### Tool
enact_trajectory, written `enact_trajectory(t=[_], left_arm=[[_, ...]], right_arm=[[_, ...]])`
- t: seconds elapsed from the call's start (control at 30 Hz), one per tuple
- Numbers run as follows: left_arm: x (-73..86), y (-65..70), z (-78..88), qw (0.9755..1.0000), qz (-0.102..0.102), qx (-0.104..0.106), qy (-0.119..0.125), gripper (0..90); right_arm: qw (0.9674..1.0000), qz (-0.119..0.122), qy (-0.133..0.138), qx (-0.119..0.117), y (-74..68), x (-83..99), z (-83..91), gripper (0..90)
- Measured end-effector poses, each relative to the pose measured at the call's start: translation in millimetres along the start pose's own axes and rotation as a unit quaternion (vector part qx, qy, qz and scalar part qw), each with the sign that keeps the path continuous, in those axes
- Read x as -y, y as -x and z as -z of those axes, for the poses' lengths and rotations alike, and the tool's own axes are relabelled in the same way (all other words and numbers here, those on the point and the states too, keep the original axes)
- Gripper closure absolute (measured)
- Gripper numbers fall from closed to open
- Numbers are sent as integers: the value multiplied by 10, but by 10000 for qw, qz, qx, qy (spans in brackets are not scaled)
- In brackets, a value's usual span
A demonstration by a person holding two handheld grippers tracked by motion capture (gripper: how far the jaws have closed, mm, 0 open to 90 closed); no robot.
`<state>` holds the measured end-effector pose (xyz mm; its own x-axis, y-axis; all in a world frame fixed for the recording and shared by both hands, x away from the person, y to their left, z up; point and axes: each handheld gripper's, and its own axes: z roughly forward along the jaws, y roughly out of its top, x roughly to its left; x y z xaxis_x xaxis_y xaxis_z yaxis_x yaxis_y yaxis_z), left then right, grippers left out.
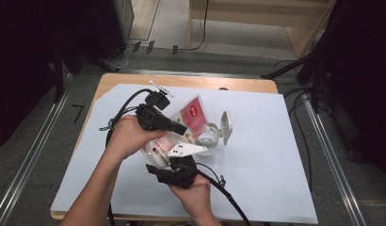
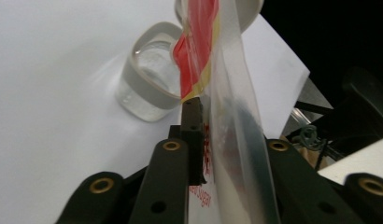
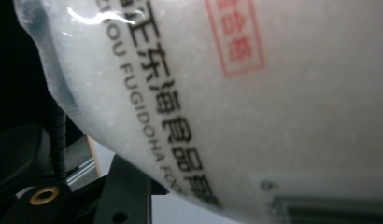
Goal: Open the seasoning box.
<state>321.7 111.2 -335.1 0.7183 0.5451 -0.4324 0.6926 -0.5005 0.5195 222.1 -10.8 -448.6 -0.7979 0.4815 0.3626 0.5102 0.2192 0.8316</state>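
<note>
Bag (image 1: 181,127) of white grains held mid-table, clear of the sheet (image 1: 276,155), tipped toward open jar (image 1: 207,136) for pouring | left gripper (image 1: 179,128) clamped on bag's upper film to steer the mouth | right gripper (image 1: 174,162) part-closed, propping bag's full belly from below | jar lid (image 1: 225,126) flipped back.

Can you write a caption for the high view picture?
Two grippers hold a sugar bag over an open clear jar on the table.
</note>
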Motion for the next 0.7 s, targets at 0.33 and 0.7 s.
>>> enact_trajectory(t=[0.33,0.7], left_arm=[[2,12,50,10000,-38,-8,58,722],[-3,22,76,9999,36,-101,3,810]], right_arm=[[9997,-170,127,-141,35,-24,32,606],[9998,211,-4,17,-34,-42,7,562]])
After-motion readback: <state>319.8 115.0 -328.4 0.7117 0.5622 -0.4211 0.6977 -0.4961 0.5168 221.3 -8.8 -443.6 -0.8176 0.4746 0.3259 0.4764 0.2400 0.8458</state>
